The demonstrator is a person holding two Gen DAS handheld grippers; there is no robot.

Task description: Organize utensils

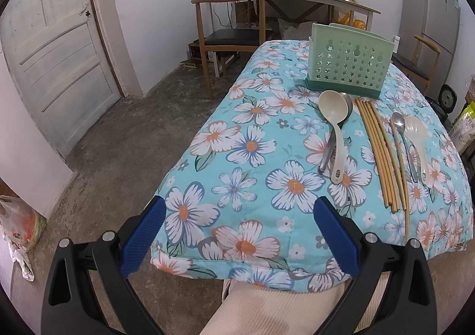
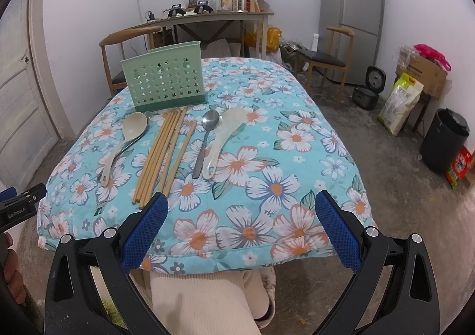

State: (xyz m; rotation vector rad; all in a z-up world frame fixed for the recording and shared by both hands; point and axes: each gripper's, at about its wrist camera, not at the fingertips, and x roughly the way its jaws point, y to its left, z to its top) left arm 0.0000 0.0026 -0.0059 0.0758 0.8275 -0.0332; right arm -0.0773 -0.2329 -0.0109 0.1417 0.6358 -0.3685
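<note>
With both the left claw (image 1: 239, 231) and right claw (image 2: 239, 226) wide open and empty, start on the chopsticks (image 2: 161, 153) at centre frame, gripping mid-length to carry them upright into the green holder (image 2: 164, 81).

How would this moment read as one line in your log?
stage: start | left gripper: open, empty | right gripper: open, empty | chopsticks, spoons: on table | holder: upright

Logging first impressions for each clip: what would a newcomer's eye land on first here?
First, the turquoise quilted cloth with big white-and-orange flowers covering the table. At its far end stands a pale green plastic utensil holder with star-shaped holes, and in front of it lie a beige plastic ladle, a row of bamboo chopsticks, a steel spoon and a translucent white rice paddle. Both blue-padded grippers, left and right, hover open at the near edge.
</note>
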